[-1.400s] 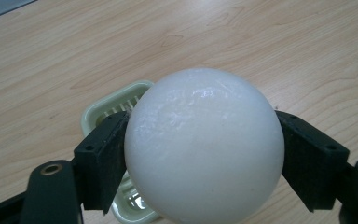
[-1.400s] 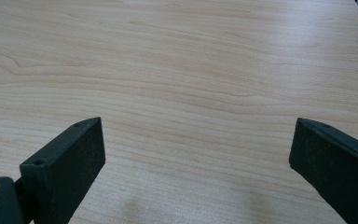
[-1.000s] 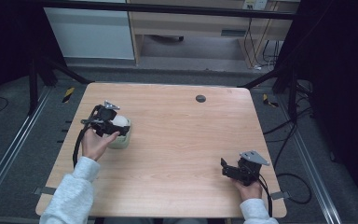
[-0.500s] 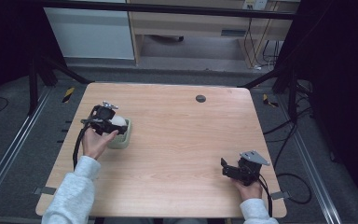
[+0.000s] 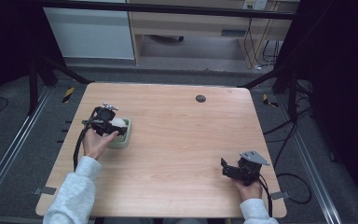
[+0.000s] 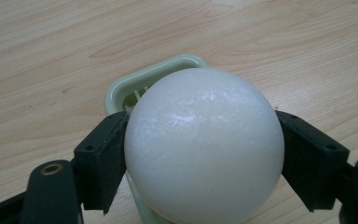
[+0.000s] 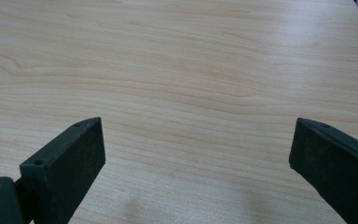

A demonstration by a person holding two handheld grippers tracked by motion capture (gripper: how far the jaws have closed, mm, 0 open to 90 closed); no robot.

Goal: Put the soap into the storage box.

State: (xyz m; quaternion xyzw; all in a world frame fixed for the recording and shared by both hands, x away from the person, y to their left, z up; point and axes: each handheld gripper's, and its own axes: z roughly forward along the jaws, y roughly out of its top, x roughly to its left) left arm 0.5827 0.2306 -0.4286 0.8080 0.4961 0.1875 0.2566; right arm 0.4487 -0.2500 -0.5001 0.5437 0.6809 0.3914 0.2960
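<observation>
The left gripper (image 6: 204, 154) has the smooth white ball (image 6: 204, 147) between its two jaws, one jaw touching each side of it. Directly beneath and just beyond the ball sits the pale green square plastic tray (image 6: 168, 70), its far rim showing past the ball, resting on the light wooden surface (image 6: 51, 46). In the high view this left gripper (image 5: 113, 128) lies over the tray (image 5: 125, 140), well apart from the right gripper (image 5: 223, 168), which sits far across the surface (image 5: 191, 140). Ahead of the right gripper (image 7: 196, 154) lies bare surface (image 7: 191, 70), and a small round dark disc (image 5: 200, 98) lies beyond both grippers, near the far edge.
</observation>
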